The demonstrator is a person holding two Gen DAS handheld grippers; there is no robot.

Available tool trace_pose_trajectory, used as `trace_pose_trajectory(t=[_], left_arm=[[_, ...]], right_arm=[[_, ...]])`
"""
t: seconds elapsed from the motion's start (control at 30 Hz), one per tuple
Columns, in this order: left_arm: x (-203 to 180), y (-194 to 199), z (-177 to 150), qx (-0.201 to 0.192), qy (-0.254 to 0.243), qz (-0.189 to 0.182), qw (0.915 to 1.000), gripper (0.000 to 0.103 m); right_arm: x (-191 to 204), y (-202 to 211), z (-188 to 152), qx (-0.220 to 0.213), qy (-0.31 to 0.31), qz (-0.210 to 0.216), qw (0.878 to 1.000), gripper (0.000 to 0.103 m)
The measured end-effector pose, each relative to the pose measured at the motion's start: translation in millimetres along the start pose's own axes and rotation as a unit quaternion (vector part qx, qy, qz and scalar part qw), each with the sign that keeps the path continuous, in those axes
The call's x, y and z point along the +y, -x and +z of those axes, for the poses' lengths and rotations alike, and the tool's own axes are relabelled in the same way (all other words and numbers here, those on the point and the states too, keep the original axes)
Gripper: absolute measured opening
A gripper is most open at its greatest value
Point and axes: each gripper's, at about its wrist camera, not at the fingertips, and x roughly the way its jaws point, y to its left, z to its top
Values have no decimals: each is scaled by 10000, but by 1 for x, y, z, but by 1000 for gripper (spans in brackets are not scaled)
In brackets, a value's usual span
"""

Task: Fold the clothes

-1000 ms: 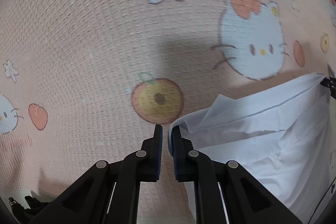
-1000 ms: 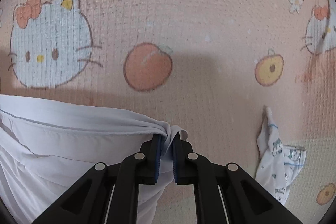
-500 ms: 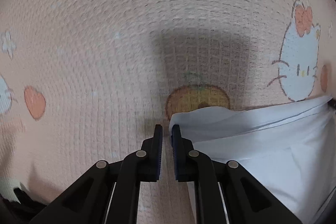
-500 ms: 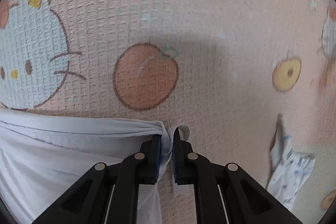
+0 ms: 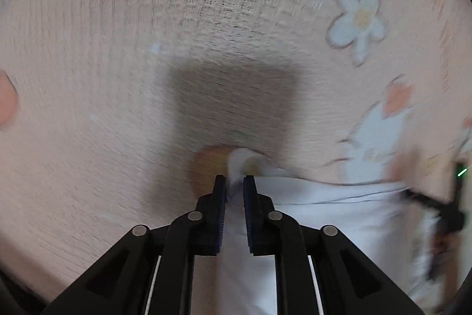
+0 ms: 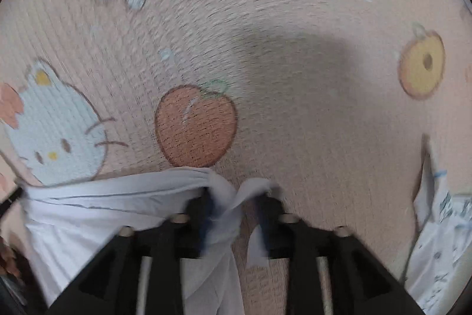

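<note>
A white garment (image 5: 339,214) lies stretched along its edge on a pink cartoon-print mat (image 5: 118,78). My left gripper (image 5: 234,188) is low over the mat, shut on the garment's left corner, with cloth showing between the fingers above an orange fruit print. In the right wrist view the same white garment (image 6: 103,202) runs left from my right gripper (image 6: 236,200). Its blurred fingers stand apart, open, and the bunched right corner sits loose between them. At the right edge of the left wrist view the right gripper (image 5: 442,208) appears as a dark blur.
A small patterned white cloth (image 6: 442,241) lies crumpled on the mat (image 6: 324,19) to the right of my right gripper. The mat stretches ahead of both grippers with cat, flower and fruit prints.
Both grippers have come down closer to the mat and moved forward with the garment's edge. The right gripper's fingers have spread apart, freeing the corner; the left ones still pinch theirs.
</note>
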Motion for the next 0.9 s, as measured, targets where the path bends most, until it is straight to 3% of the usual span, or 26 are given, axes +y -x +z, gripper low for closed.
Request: trace_pose_trajectory(t=[0.17, 0.37, 0.47, 0.6, 0.73, 0.8, 0.87, 0.9], left_arm=[[-24, 21, -4, 158, -496, -105, 9986, 11], [-24, 18, -1, 531, -307, -504, 9968, 11], [-24, 17, 1, 717, -213, -702, 9947, 11], [-22, 18, 0, 924, -97, -977, 9909, 12], [-12, 25, -4, 838, 196, -1420, 9861, 12], [-3, 27, -4, 865, 517, -1727, 9798, 21], [6, 27, -6, 821, 933, -2044, 9710, 75], [13, 28, -9, 716, 1229, -2266, 9635, 82]], right_arm=[[-26, 12, -7, 72, -478, 503, 9976, 44], [-25, 21, -9, 735, -310, 1049, 9913, 52], [-27, 28, -29, 949, -153, 1001, 9903, 52], [-48, 32, -46, 774, -353, 1203, 9891, 52], [-66, 25, -40, 601, -787, 1477, 9841, 52], [-68, 23, -37, 601, -947, 1557, 9814, 52], [-60, 18, -41, 596, -1004, 1633, 9796, 52], [-59, 16, -43, 574, -1022, 1622, 9798, 52]])
